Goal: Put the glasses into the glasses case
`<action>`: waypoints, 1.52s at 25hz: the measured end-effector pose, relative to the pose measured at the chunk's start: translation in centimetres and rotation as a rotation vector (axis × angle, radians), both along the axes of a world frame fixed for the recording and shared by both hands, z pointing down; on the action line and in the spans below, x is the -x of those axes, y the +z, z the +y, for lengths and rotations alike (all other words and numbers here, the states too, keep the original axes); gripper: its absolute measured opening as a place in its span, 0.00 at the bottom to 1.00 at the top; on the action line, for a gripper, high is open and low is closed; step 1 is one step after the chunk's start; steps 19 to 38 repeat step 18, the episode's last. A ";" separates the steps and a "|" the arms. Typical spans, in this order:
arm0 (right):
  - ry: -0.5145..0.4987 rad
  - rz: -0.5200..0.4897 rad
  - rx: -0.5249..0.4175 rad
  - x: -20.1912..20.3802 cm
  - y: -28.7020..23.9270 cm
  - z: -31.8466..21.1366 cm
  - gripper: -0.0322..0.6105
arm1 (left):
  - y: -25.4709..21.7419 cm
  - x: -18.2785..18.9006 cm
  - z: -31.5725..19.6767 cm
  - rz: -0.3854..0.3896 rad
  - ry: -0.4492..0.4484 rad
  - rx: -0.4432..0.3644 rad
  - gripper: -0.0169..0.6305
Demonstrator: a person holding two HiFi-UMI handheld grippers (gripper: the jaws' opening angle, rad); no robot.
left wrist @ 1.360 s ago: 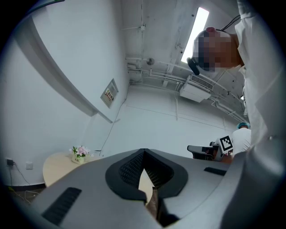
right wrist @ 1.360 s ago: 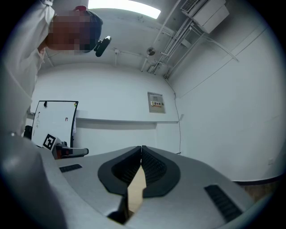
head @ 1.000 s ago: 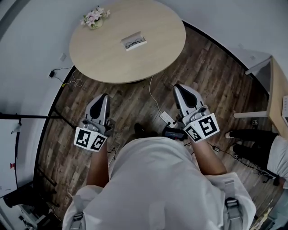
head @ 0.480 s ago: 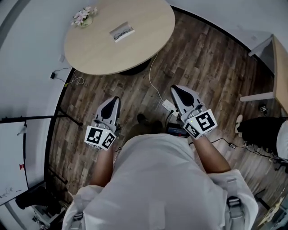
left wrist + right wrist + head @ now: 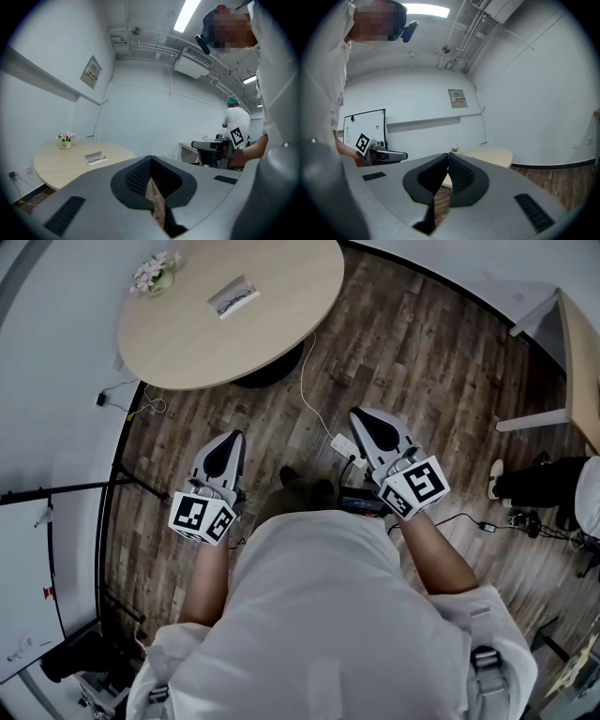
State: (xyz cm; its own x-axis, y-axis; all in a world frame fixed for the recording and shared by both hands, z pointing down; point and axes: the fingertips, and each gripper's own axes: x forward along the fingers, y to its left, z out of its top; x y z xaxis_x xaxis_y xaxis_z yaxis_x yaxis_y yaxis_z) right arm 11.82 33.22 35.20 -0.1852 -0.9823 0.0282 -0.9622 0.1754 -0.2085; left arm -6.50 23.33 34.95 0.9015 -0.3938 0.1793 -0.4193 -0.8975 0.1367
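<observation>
The white glasses case (image 5: 232,296) lies open on the round wooden table (image 5: 272,324) at the top left of the head view, with dark glasses resting in it. It also shows small in the left gripper view, as the case (image 5: 95,159) on the table (image 5: 56,164). Both grippers hang over the floor, well short of the table. My left gripper (image 5: 233,439) is shut with nothing in it, its jaws meeting at the tip (image 5: 150,160). My right gripper (image 5: 360,416) is likewise shut and empty (image 5: 447,157).
A small pot of flowers (image 5: 153,273) stands at the table's far edge. A power strip (image 5: 345,448) and cables lie on the wooden floor between the grippers. Another table (image 5: 583,362) and a seated person's legs (image 5: 534,488) are at the right, a whiteboard (image 5: 23,568) at the left.
The table and case have slid up and left in the head view, so they lie farther from me. Both grippers stay shut and have kept near my body.
</observation>
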 end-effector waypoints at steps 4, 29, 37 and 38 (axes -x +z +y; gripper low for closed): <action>-0.004 -0.008 0.011 -0.1 0.7 0.3 0.09 | 0.2 -0.1 0.3 0.009 -0.002 -0.009 0.04; -0.066 0.002 0.015 2.4 1.4 -2.7 0.09 | 1.4 3.7 -2.9 0.016 -0.135 0.001 0.03; -0.066 0.002 0.015 2.4 1.4 -2.7 0.09 | 1.4 3.7 -2.9 0.016 -0.135 0.001 0.03; -0.066 0.002 0.015 2.4 1.4 -2.7 0.09 | 1.4 3.7 -2.9 0.016 -0.135 0.001 0.03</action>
